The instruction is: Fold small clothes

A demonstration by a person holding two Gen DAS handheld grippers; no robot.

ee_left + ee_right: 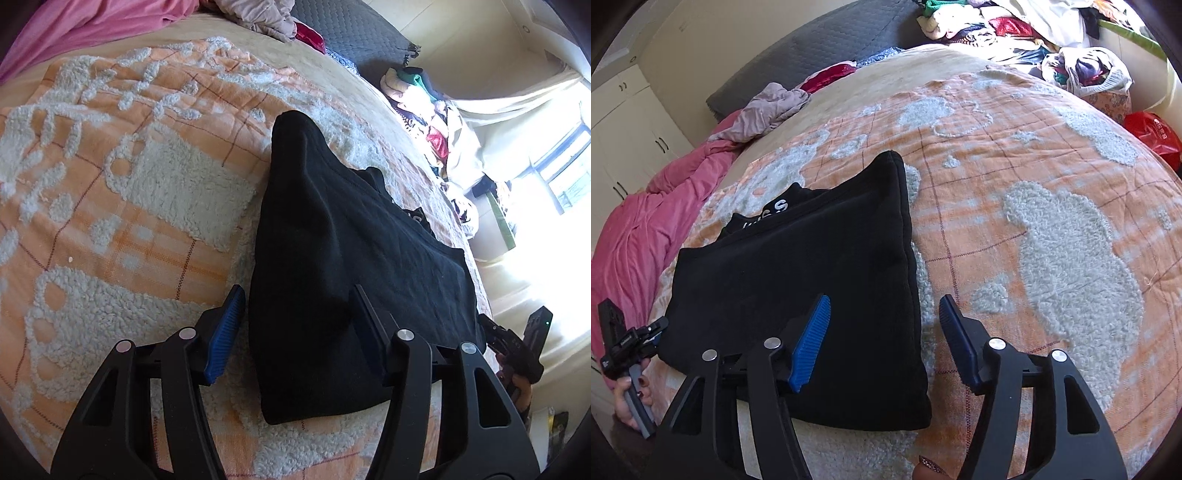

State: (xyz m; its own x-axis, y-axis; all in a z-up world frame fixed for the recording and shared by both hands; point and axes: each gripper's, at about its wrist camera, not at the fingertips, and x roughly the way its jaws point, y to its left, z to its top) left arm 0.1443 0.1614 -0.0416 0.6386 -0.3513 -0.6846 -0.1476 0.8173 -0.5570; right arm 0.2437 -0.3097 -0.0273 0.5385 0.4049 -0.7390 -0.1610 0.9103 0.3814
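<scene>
Both sets of jaws stand wide apart with nothing between them: the left gripper (297, 332) straddles the near left corner of the black garment (332, 258), one blue pad beside its edge and the other over the cloth, while the right gripper (884, 341) straddles the near right corner of the same piece, one pad above the cloth and one over bare blanket. Everything else sits around that garment. Beneath it spreads the orange blanket (1015, 155) with raised white fleecy patches, a grippy surface that should keep the cloth from sliding. Beyond the garment to its left lies a pink duvet (646, 229), with a crumpled mauve piece (772, 107) past it and a heap of mixed clothes (997, 22) at the far side. The garment itself lies folded into a thick, squarish stack, white lettering (775, 208) peeping at its far edge. It looks soft, limp and fairly heavy for its size, so I'd expect it to sag if lifted by one point; the two near corners, pinched through all layers, seem the sound place to take hold.
</scene>
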